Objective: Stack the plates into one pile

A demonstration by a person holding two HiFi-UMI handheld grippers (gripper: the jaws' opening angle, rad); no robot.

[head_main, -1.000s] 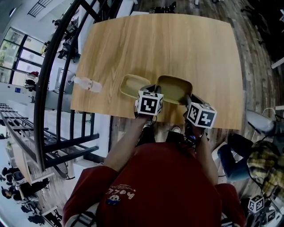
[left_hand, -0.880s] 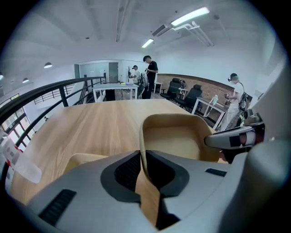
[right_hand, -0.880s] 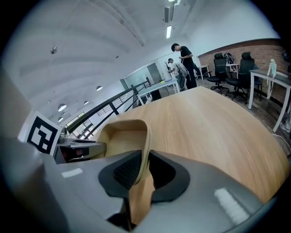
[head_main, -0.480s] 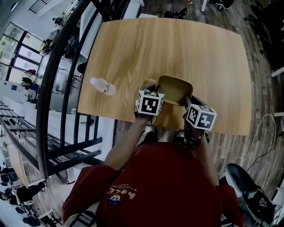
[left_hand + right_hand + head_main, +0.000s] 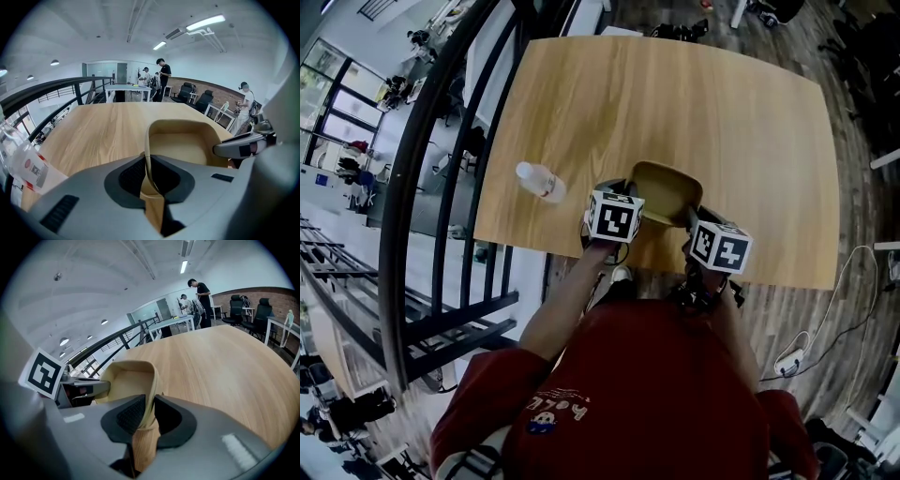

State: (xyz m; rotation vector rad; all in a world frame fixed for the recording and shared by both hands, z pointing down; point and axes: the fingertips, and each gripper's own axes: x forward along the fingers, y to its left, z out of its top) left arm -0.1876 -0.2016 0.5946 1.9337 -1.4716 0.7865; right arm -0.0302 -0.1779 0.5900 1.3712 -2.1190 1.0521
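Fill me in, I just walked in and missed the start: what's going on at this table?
A person in a red top stands at a wooden table with a tool in each hand. The left tool is clamped on one side rim of a beige plate. The right tool has the opposite rim between its jaws, which have just been opening slightly. The plate is near the table's front edge; whether another plate is under it can't be told. A plastic bottle lies to the left, untouched.

wooden table (image 5: 675, 103) | plastic bottle (image 5: 541, 181) lying near left edge | tan plate (image 5: 666, 190) at near edge
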